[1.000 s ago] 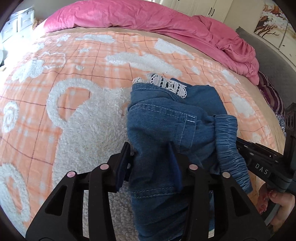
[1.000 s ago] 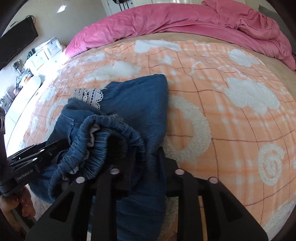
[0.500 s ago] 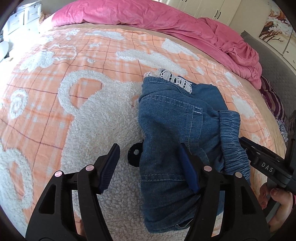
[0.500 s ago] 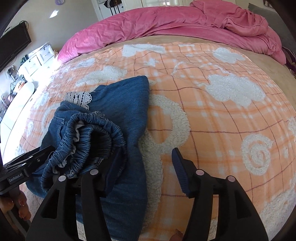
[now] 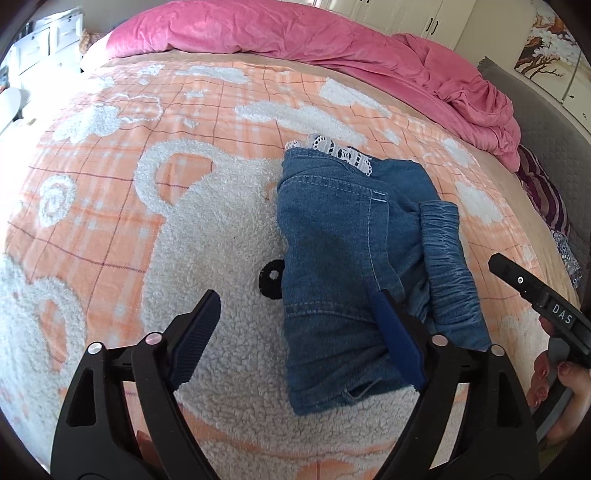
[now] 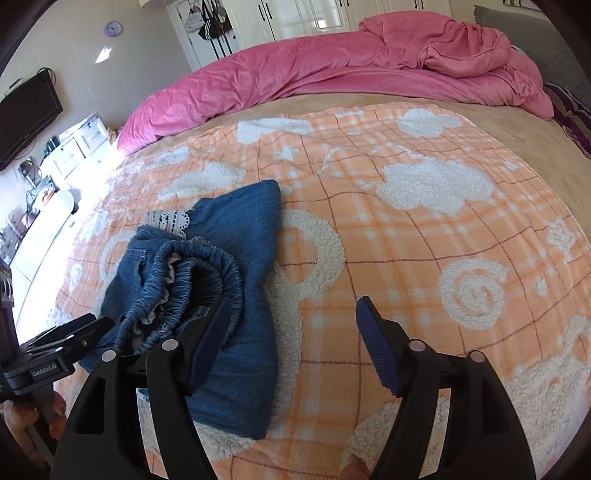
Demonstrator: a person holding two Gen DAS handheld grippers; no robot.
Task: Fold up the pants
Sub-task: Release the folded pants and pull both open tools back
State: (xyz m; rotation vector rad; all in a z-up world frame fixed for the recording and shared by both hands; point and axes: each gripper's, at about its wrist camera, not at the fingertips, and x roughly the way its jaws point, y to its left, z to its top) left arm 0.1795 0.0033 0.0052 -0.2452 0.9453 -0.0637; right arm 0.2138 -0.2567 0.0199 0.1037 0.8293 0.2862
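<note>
On the orange plaid blanket (image 5: pixel 110 177), toward its near edge, the folded denim pants (image 5: pixel 332 266) are laid: soft, limp, best pinched at the elastic waistband (image 6: pixel 192 273). Left gripper (image 5: pixel 295 332) and right gripper (image 6: pixel 295 343) are opening, nothing gripped.

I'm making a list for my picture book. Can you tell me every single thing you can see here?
denim pants: one, blue with a white lace trim, folded in a bundle on the blanket.
blanket: one, orange plaid with fluffy white clouds and a bear, spread over the bed.
duvet: one, pink, bunched along the bed's far edge.
wardrobe doors: white, behind the bed.
television: one, black, on the wall.
wall clock: one, purple.
left gripper: black, jaws opening, holding nothing.
right gripper: black, jaws opening, holding nothing.
</note>
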